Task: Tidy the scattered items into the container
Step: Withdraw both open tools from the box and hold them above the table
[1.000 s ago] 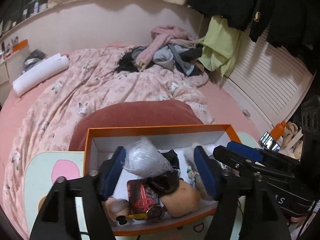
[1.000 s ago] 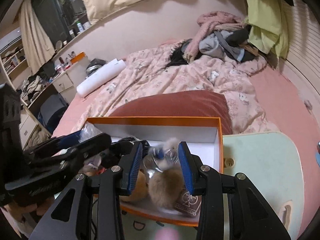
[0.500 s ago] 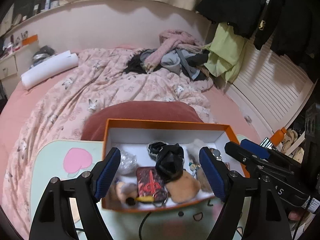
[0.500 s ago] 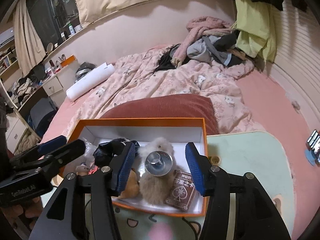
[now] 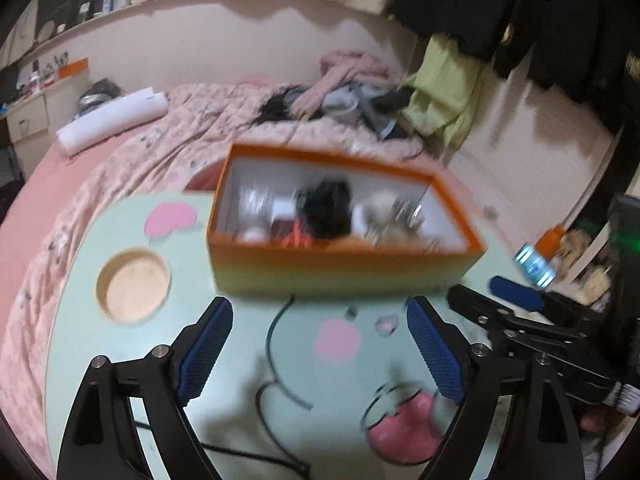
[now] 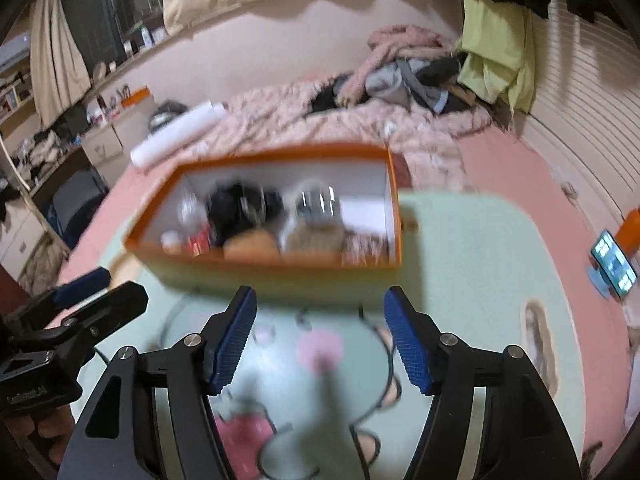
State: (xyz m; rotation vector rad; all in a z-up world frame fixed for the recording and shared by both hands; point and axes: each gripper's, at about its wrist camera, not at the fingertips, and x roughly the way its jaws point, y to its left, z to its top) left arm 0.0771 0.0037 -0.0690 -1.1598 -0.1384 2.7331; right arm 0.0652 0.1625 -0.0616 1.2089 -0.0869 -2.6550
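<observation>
An orange box (image 5: 340, 270) with a white inside stands on the pale green table (image 5: 248, 364). It holds several blurred items: a black bundle (image 5: 326, 210), a fluffy beige toy (image 5: 386, 220), a red tin, a clear bag. My left gripper (image 5: 319, 306) hovers over the table in front of the box, its jaws opening, with nothing between them. My right gripper (image 6: 320, 296) is beside it, its jaws also opening and empty. A pink item with a thin ring (image 5: 400, 432) and a black cable (image 5: 274, 344) lie on the table beneath the grippers.
A round wooden recess (image 5: 134, 286) sits in the table left of the box. A lit phone (image 6: 614, 264) stands at the right. Behind the box lies a bed with a pink quilt (image 5: 132, 168) and a heap of clothes (image 6: 404, 72).
Both grippers have drawn back out of the box to the near side of the table and their jaws have spread. The clear bag and the fluffy toy stay in the box.
</observation>
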